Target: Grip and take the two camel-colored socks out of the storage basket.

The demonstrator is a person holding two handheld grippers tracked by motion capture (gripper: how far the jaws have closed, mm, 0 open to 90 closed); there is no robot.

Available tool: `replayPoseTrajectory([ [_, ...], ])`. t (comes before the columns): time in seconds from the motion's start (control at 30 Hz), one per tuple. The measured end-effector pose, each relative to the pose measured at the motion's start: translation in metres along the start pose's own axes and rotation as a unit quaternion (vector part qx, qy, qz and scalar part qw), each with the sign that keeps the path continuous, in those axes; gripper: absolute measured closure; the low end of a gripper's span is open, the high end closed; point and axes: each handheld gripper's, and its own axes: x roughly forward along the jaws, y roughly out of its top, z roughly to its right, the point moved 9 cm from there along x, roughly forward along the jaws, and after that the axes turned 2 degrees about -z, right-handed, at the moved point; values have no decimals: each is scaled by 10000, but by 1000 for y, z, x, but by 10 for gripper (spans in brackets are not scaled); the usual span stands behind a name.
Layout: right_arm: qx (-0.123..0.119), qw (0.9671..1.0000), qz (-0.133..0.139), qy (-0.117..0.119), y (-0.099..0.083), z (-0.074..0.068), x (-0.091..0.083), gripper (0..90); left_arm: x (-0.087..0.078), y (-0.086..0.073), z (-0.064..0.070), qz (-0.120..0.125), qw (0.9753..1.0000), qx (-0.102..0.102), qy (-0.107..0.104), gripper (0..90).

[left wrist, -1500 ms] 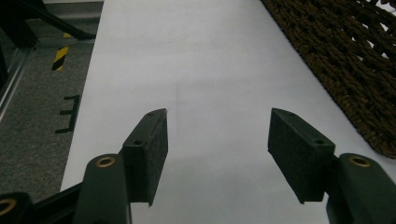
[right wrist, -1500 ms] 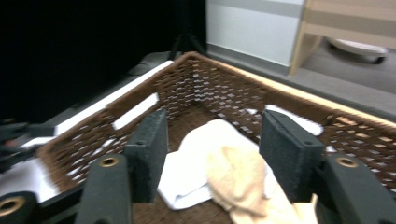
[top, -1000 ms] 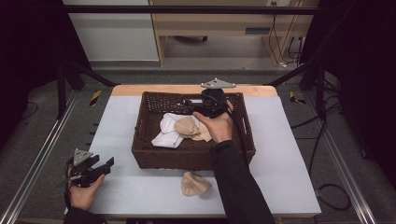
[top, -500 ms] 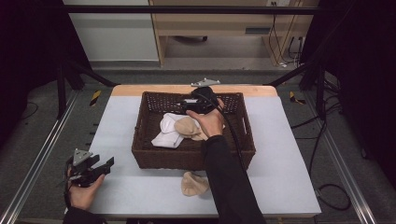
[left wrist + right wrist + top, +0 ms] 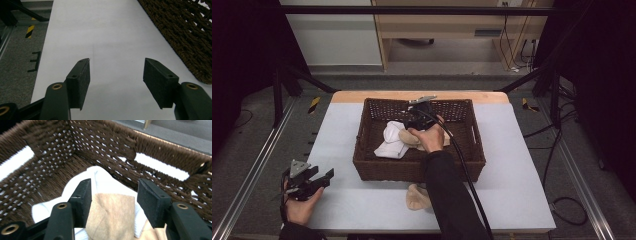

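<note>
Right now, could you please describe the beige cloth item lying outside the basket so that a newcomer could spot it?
Start at the brown wicker basket in the middle of the white table. Just in front of its near wall, beside the person's right sleeve, lies a beige sock. Unlike the white and beige items inside, it rests directly on the table.

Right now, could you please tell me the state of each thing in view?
Left gripper: jaws open, empty, over the table.
Right gripper: jaws open, inside the basket, above the beige sock.
White sock: lying in the basket.
Other beige sock: on the table, outside the basket.
</note>
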Motion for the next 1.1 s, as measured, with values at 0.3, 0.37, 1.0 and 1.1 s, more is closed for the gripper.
replayPoseTrajectory([
  [0.3,-12,9994,-351,-67,-21,5,18,493,0,0,0,-11,10000,15,4,382],
  [0.37,45,9993,-352,-151,-22,9,19,499,0,0,0,-3,10000,14,3,382],
  [1.0,200,9913,-1268,-287,-52,19,33,547,0,0,1,-6,10000,32,-12,382],
  [1.1,205,9898,-1384,-252,-55,18,34,573,0,-1,1,-17,10000,36,-15,383],
])
